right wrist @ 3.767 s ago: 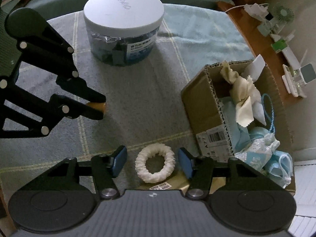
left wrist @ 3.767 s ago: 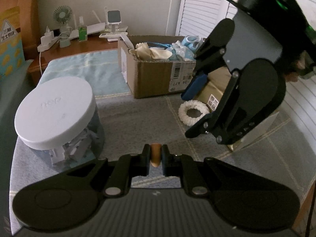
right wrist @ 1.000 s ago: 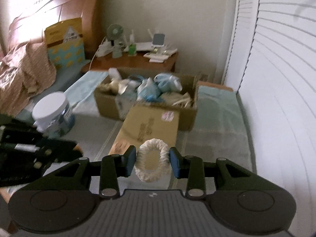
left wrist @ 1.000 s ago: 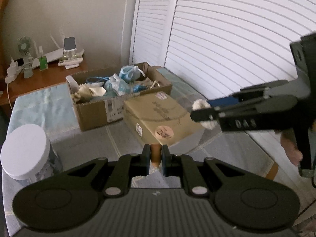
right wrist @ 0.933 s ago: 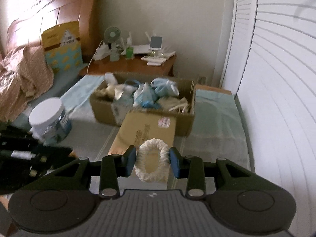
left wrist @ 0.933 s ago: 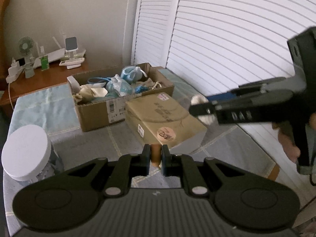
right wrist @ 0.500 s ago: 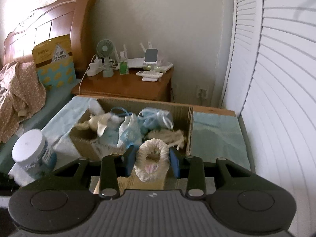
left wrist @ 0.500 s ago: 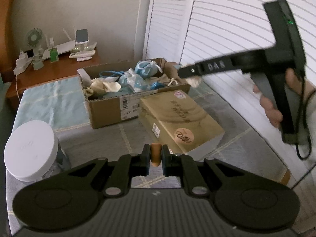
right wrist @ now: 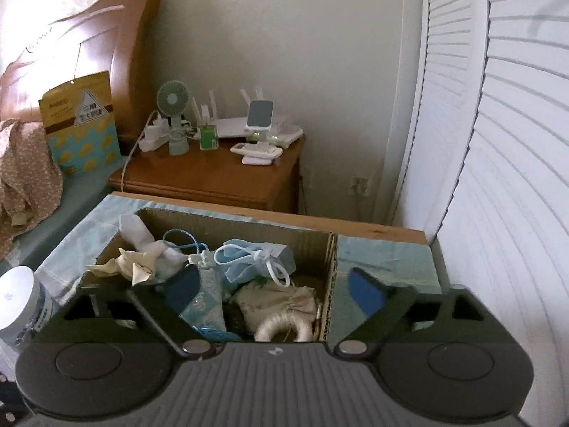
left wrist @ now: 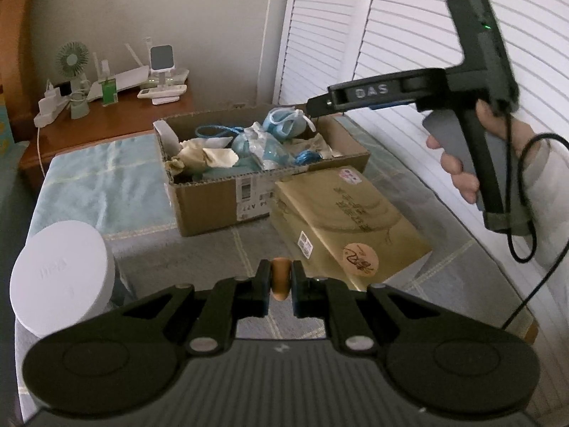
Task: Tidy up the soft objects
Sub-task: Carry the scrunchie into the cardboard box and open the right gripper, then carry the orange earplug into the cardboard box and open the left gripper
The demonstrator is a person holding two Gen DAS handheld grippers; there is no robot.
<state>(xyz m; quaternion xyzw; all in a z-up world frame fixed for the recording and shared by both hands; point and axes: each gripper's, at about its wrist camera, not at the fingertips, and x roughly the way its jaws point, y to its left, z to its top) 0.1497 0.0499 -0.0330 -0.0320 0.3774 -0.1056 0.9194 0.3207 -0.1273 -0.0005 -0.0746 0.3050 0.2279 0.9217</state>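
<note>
- The white fabric ring (right wrist: 282, 325) lies inside the cardboard box (right wrist: 329, 249), at its right end, among other soft things.
- The right gripper (right wrist: 274, 290) is above it; its fingers have just opened wide, nothing between them.
- The left gripper (left wrist: 281, 279) is closed on a small orange piece (left wrist: 281, 277).

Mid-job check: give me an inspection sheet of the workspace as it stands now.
Surface: checked cloth over a table.
Job's things: white scrunchie lies in the cardboard box, among masks and cloths.
Clutter: gold box beside the cardboard box; white-lidded jar on the cloth's other side.
Grippers: right gripper over the box, jaws just opened, clear of the scrunchie; left gripper shut on a small orange piece.
Cables: black cable hangs from the right gripper's handle.
Surroundings: nightstand with fan and gadgets; louvred doors.
</note>
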